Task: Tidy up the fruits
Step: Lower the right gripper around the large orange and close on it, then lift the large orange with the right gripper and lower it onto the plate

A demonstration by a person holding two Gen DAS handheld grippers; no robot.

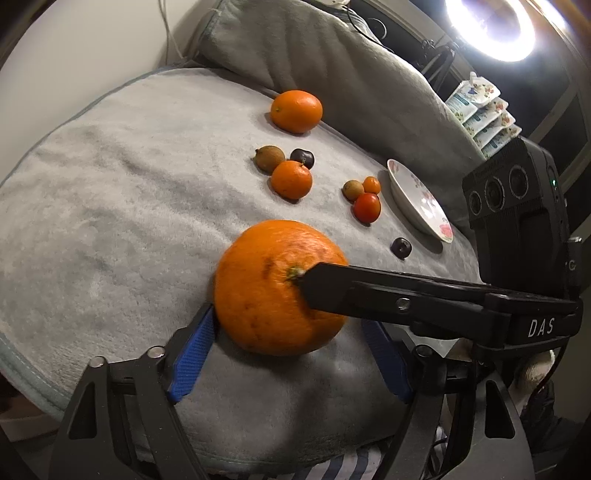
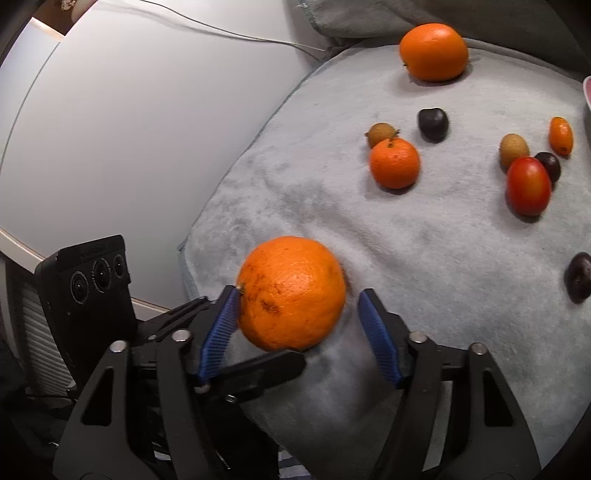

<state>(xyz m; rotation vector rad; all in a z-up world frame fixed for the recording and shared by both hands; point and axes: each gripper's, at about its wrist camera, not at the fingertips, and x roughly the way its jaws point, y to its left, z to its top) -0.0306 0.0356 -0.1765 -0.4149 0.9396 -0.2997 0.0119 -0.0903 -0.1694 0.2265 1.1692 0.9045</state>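
Big orange (image 1: 258, 295) sits on the grey towel (image 1: 110, 221) at the near edge, stem end tipped toward your right side – both of your tools are on it at once. Your left gripper (image 1: 288, 317) straddles it with jaws apart: the left blue pad lies just beside the rind, possibly brushing it, and the right pad stands clear with towel showing in the gap. Your right gripper (image 2: 298, 292) comes in across it, also with jaws apart; in the right wrist view one blue pad is against the rind next to the stem while the other is off the fruit. In the left wrist view that same finger shows as a black bar resting on the stem. No clamp on the orange from either side. Rest of the fruit lies farther up the towel: a second orange (image 1: 296, 110) at the far edge by the folded cloth; a cluster of a small mandarin (image 1: 291, 179), a brown fruit (image 1: 269, 158) and a dark fruit (image 1: 302, 158), touching or nearly so; nearer the plate, a second brown fruit (image 1: 352, 189), a kumquat (image 1: 371, 184) and a red tomato (image 1: 366, 207) bunched together. One more dark fruit (image 1: 401, 247) lies alone – just below the floral plate (image 1: 406, 199), which holds no fruit. A ring light (image 1: 491, 26) glares at the upper right.
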